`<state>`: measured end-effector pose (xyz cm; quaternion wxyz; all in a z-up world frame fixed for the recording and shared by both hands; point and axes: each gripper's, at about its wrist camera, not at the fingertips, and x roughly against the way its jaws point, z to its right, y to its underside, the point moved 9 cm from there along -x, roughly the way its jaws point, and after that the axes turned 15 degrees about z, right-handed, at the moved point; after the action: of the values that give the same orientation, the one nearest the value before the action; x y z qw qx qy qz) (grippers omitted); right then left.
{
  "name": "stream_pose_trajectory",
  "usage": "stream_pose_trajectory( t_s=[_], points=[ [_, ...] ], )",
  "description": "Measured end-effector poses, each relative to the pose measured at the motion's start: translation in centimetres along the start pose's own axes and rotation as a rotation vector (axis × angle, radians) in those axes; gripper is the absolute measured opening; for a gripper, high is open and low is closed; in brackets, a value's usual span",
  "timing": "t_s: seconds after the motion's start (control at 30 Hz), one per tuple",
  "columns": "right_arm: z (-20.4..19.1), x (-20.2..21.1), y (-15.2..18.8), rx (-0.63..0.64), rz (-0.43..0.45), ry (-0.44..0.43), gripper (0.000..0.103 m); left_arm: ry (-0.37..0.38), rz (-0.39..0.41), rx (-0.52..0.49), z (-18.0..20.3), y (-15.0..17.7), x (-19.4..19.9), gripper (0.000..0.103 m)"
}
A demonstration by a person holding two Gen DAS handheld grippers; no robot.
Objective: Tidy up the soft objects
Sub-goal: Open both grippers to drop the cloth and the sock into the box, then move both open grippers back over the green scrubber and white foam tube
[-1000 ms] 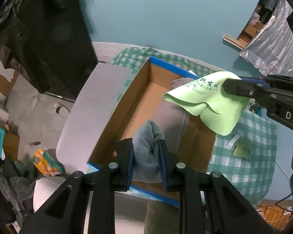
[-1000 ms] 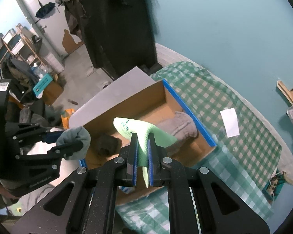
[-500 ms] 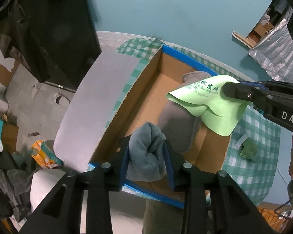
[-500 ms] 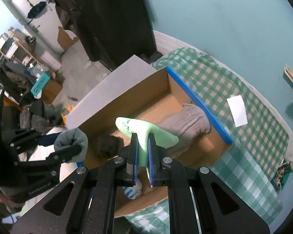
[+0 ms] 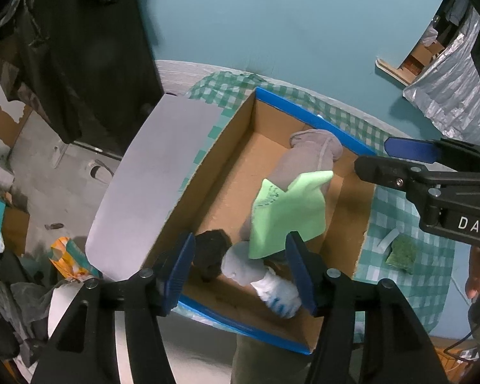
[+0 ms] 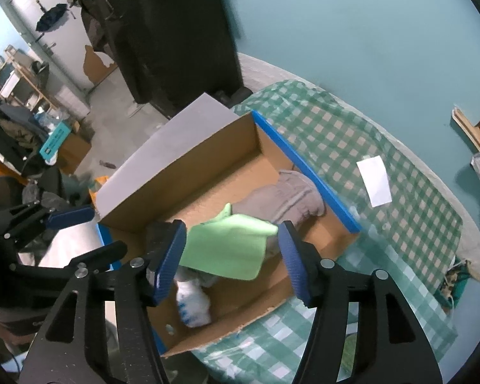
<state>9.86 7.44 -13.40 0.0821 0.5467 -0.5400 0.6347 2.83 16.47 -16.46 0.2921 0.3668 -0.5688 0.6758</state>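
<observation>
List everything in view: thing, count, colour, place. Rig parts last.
cardboard box: 1, brown with blue rim, on the checked cloth
green cloth: 1, light green, in the box over the grey garment
grey garment: 1, grey-brown, box's far end
grey sock: 1, grey, box's near end
dark bundle: 1, black, beside the grey sock
white item: 1, white with blue marks, near corner
tablecloth: 1, green-white check
paper slip: 1, white, on the tablecloth
left tongs: opening, clear of the sock
right tongs: opening, clear of the cloth

grippers I'm holding: two, left gripper and right gripper
cardboard box: one
soft things in it: five I can count, green cloth, grey towel, grey sock, white sock, dark bundle
sponge on the tablecloth: one
paper slip: one
</observation>
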Motion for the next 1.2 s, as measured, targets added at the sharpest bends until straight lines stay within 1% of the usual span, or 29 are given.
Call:
stream_pose_trajectory(
  t_s=[0.27, 0.7, 1.2],
  points=[
    [1.5, 1.1, 0.6, -0.006, 0.005, 0.017, 0.061, 0.014, -0.004, -0.007, 1.7, 0.1, 0.2, 0.06],
    [4.4, 3.7, 2.9, -0.045, 0.009, 0.038, 0.062, 0.043, 0.001, -0.035, 6.0, 0.4, 0.8, 0.06],
    [10.8, 6.4, 7.5, -0.156, -0.013, 0.124, 0.062, 0.115, -0.038, -0.15, 12.7, 1.4, -0.2, 0.061]
  ],
)
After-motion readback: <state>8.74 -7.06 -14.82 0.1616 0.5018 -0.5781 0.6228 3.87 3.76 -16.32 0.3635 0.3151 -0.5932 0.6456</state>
